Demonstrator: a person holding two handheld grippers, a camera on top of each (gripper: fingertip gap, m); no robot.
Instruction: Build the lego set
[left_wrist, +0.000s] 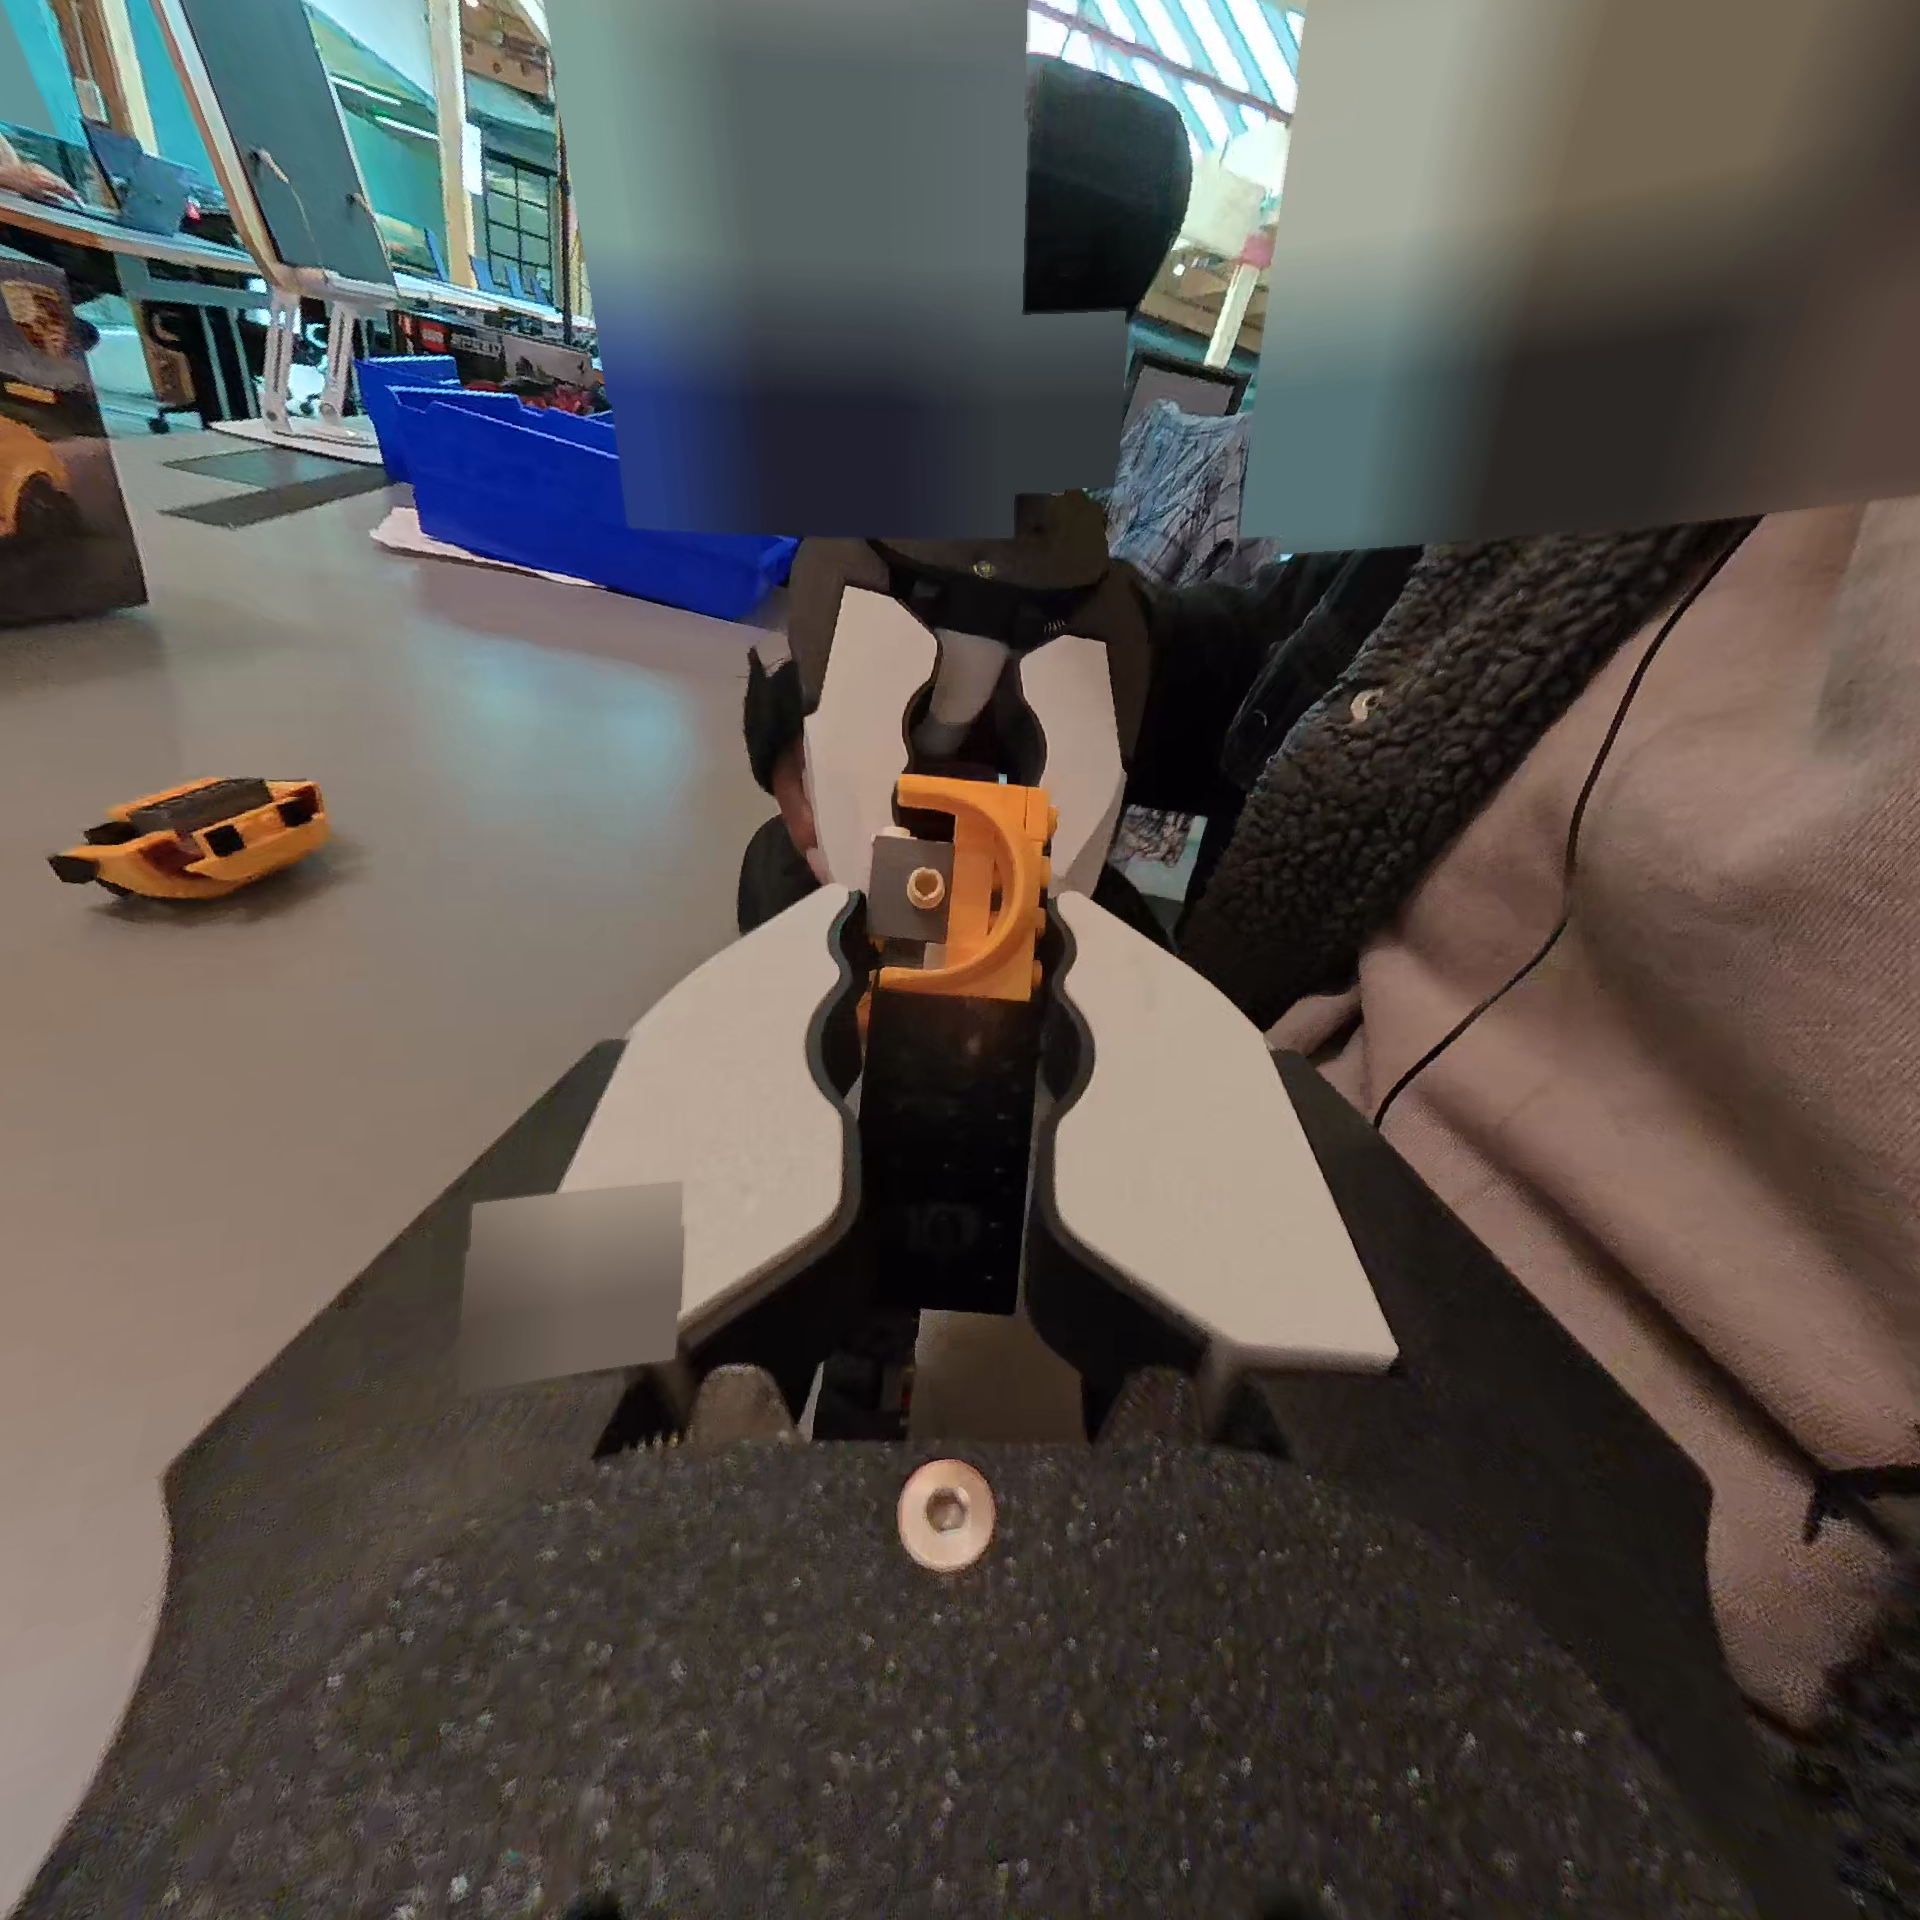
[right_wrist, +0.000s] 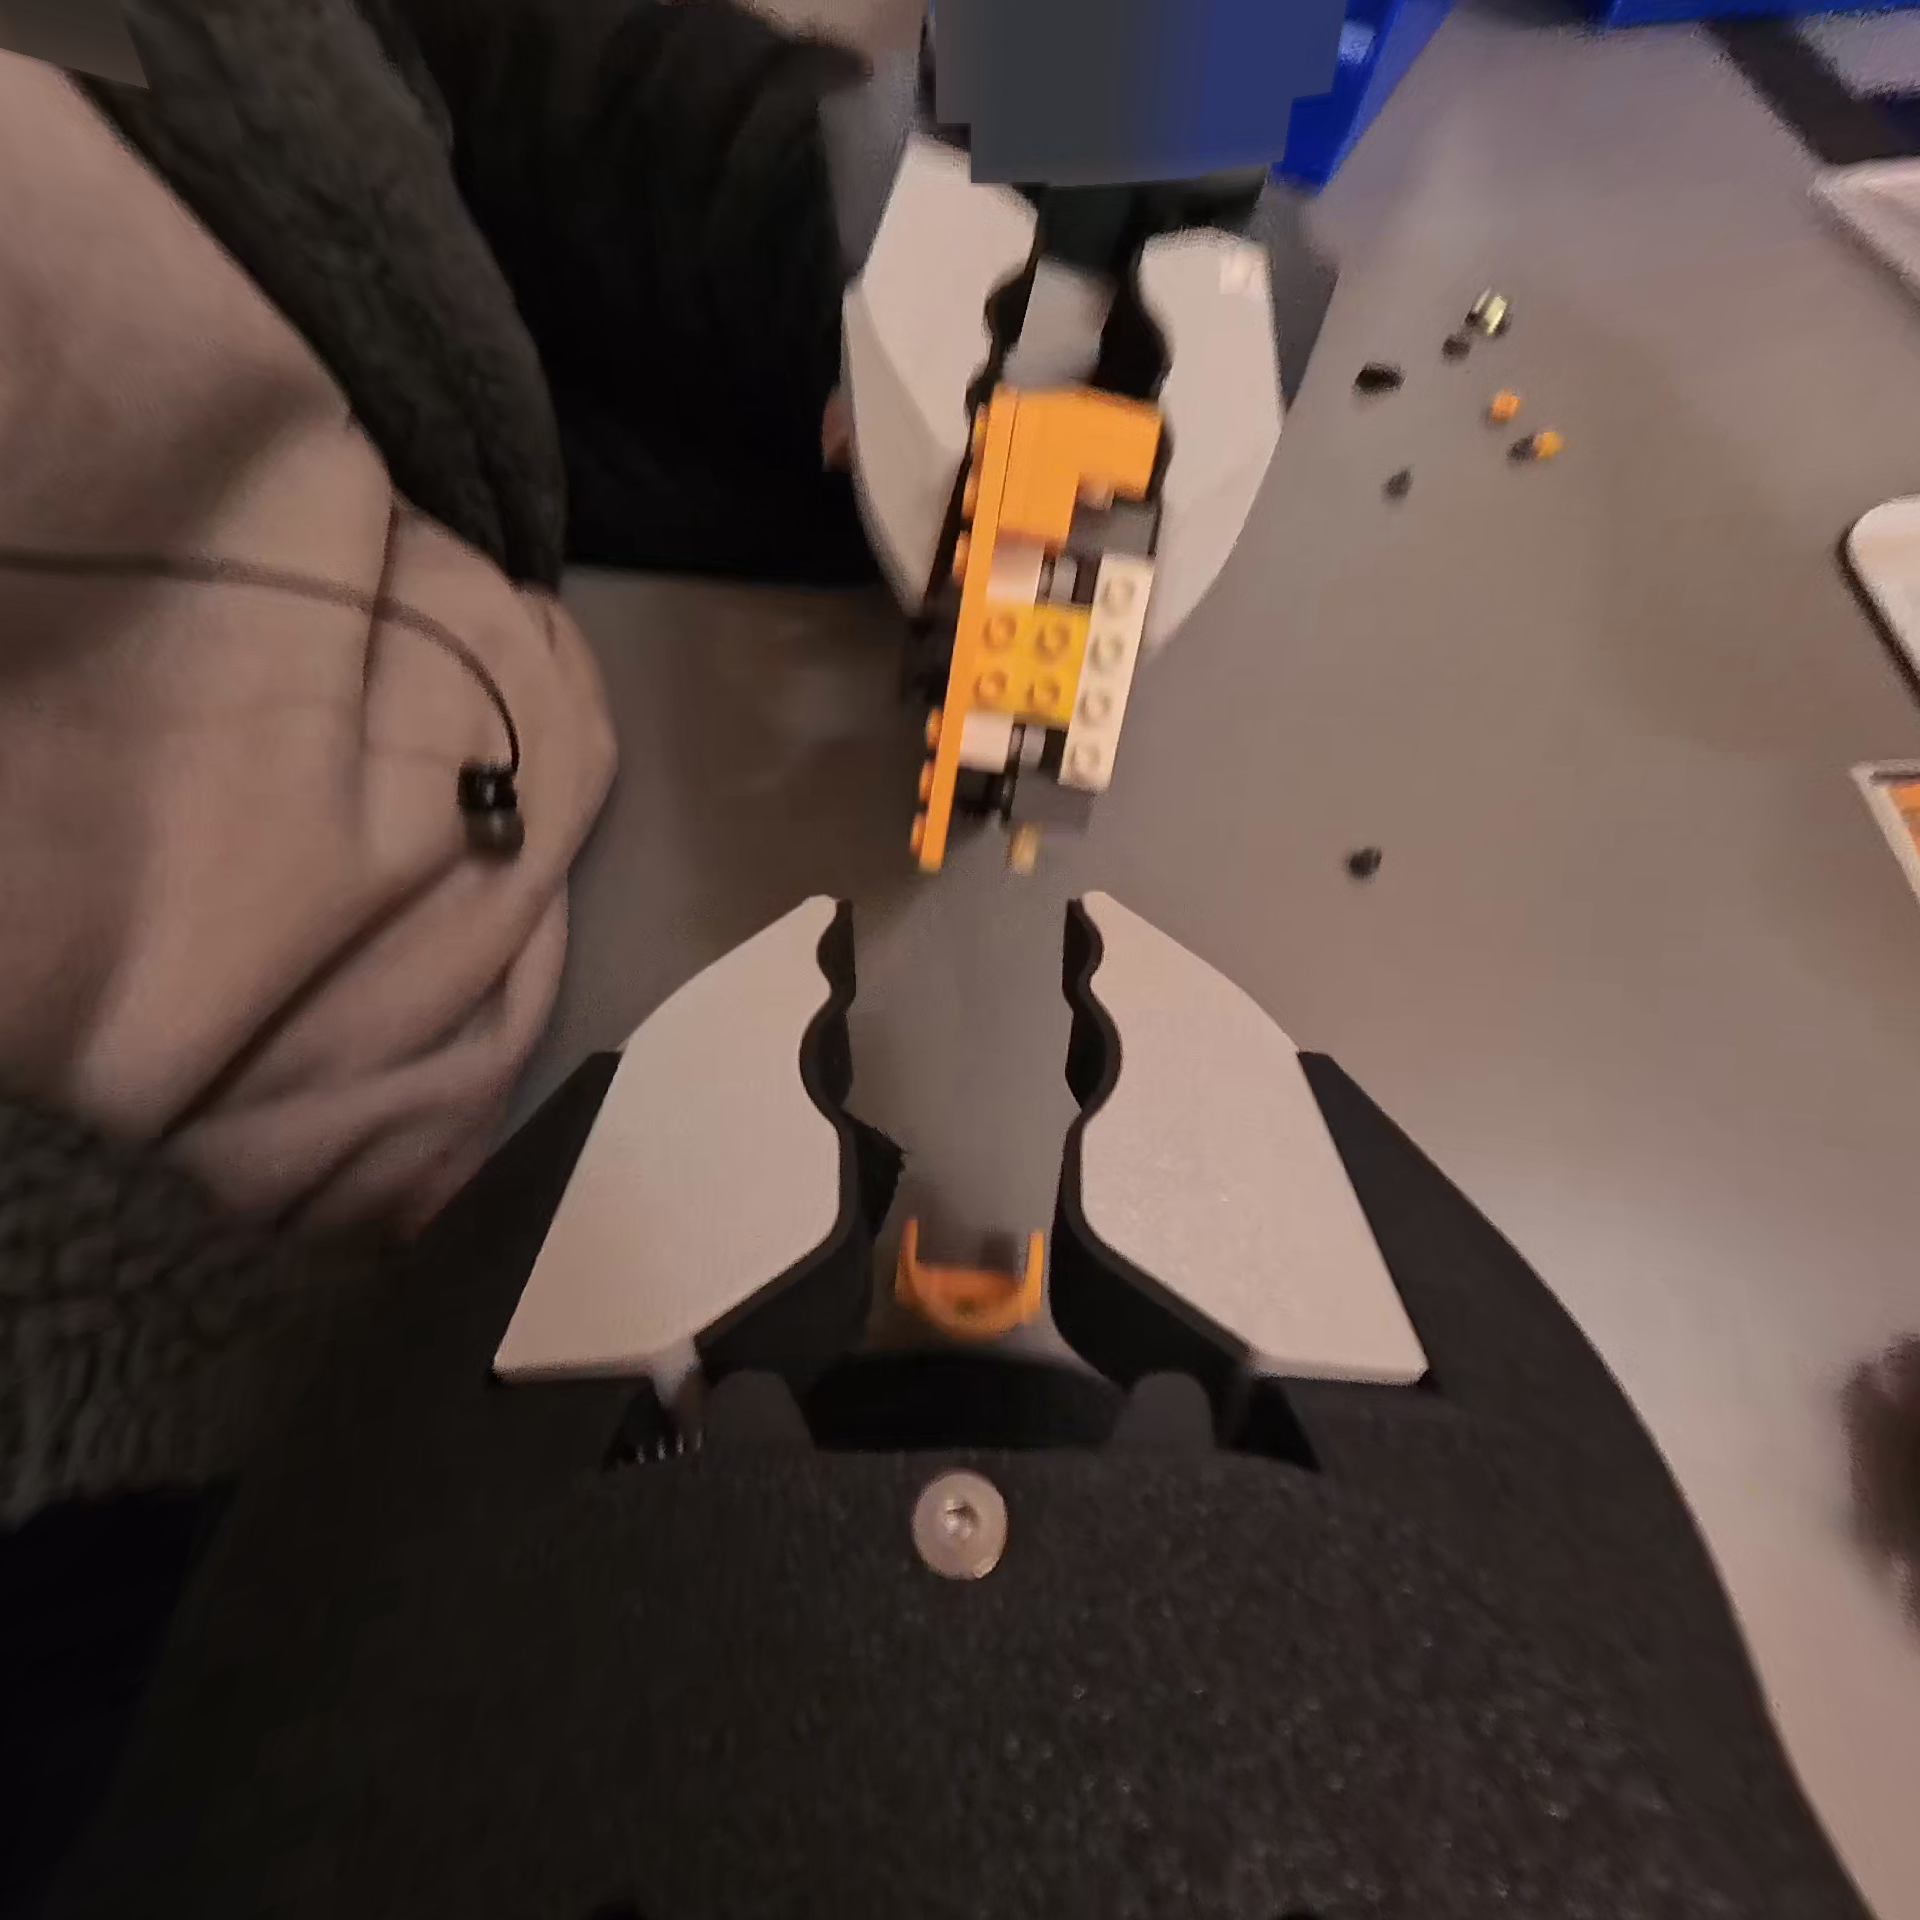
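Orange studded bricks on a black plate formed the lego assembly (left_wrist: 961, 935), clamped between the left gripper (left_wrist: 951, 920)'s grey scalloped fingers. Facing it, the right gripper (right_wrist: 956, 909) gaped, unclenched, a small orange curved piece (right_wrist: 968, 1288) deep between its fingers. Tiny loose pieces (right_wrist: 1455, 405) dotted the smooth grey table (right_wrist: 1558, 935)'s right side.

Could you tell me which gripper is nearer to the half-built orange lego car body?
Left. The left gripper is shut on the lego car body, clamping its black end. The right gripper faces it from just beyond its free end, open and not touching.
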